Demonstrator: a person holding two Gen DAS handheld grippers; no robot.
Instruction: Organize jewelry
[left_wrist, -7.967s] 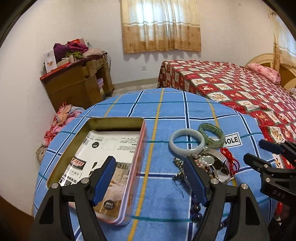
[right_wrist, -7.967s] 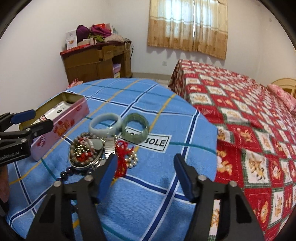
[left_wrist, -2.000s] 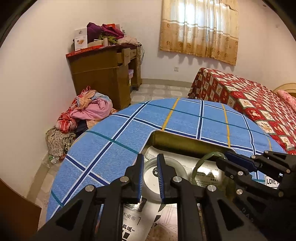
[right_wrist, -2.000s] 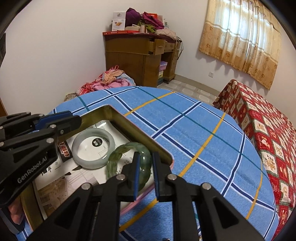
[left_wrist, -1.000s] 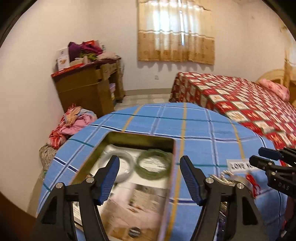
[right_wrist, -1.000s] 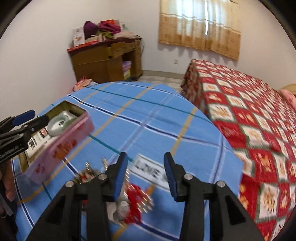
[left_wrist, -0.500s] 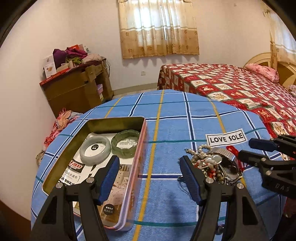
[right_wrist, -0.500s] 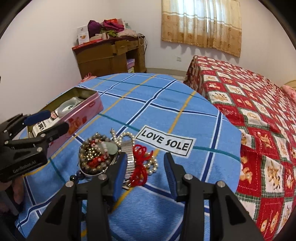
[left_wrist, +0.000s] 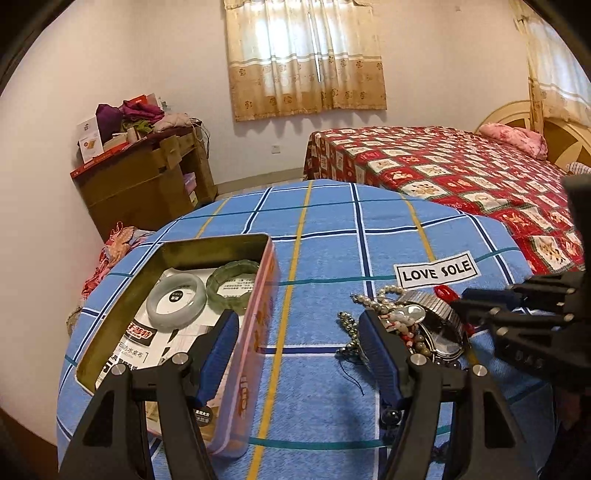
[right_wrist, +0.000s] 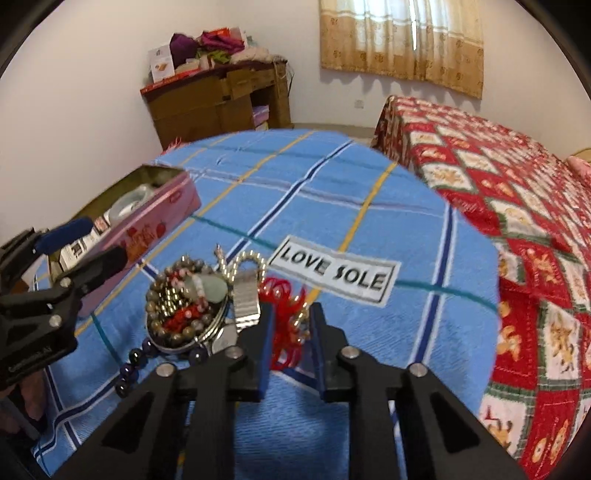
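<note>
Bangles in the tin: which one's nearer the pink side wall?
The dark green bangle; it sits beside the tin's pink wall, while the pale grey-white bangle lies farther left.

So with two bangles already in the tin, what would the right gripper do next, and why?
Probably close on the red knotted cord and lift it. The right gripper is open with that cord between its fingers, at the edge of the jewelry pile on the cloth. The pale bangle and green bangle lie in the tin, so the pile is what remains.
</note>
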